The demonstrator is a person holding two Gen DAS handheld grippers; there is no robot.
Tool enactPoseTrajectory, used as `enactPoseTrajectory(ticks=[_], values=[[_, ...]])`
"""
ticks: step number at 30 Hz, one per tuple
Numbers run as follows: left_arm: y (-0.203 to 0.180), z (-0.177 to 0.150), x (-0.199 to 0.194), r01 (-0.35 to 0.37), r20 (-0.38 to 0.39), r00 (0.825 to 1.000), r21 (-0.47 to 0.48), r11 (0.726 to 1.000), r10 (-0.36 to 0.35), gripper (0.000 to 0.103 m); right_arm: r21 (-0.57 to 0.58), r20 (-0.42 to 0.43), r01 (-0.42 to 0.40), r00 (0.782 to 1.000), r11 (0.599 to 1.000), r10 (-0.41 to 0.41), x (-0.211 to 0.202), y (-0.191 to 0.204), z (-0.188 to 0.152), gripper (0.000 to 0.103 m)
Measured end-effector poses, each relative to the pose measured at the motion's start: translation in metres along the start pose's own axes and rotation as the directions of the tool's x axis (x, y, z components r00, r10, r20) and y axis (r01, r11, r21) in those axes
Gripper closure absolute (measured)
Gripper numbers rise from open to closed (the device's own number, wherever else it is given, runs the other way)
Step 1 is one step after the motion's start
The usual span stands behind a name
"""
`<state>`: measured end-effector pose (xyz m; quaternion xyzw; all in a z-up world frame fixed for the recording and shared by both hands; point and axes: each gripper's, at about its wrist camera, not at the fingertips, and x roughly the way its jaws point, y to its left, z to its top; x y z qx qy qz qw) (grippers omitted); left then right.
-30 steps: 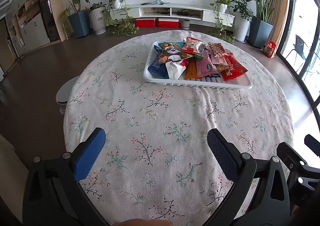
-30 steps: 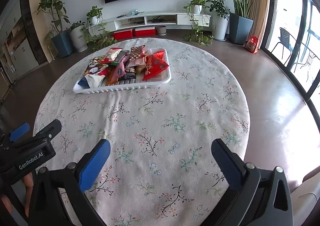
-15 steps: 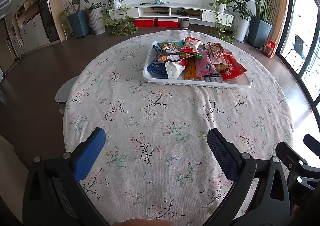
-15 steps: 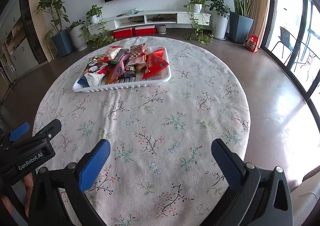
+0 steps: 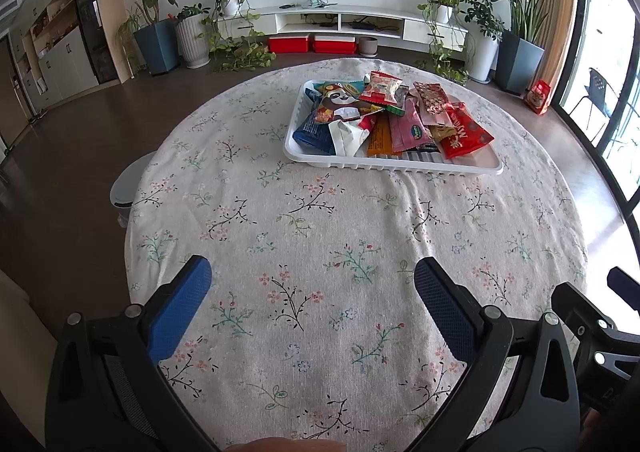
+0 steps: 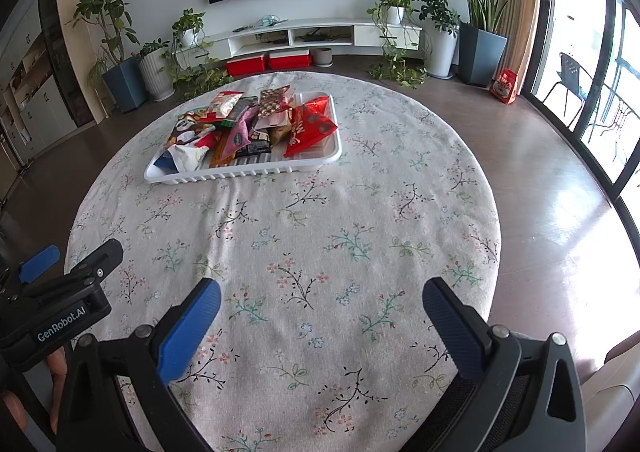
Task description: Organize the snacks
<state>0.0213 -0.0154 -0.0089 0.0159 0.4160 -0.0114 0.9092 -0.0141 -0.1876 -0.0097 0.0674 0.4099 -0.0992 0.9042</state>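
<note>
On the far table, a white tray holds heaped snack packets; both grippers gape empty.

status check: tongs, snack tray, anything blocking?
Left tongs open, empty, over near table edge. Right tongs open, empty. Snack packets piled in white tray on far side of the table, untouched. Floral cloth between is bare.

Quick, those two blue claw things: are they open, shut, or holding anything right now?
Left gripper: open, holding nothing, above the tablecloth.
Right gripper: open, holding nothing, well short of the tray.
</note>
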Motion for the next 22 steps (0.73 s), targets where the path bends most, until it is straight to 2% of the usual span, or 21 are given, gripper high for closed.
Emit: enactPoseTrajectory(ticks=[14,22], values=[[0.000,-0.001,0.002,0.004,-0.004,1.000,0.000,1.000,-0.004,0.000,0.001,-0.001,0.002,1.000,1.000,-0.002,0.000,0.000,0.001,0.000],[0.010,-0.003,0.011,-0.003,-0.021,1.000,-0.039,0.999,0.003,0.000,0.000,-0.005,-0.001,1.000,1.000,0.001,0.000,0.000,-0.002,0.000]])
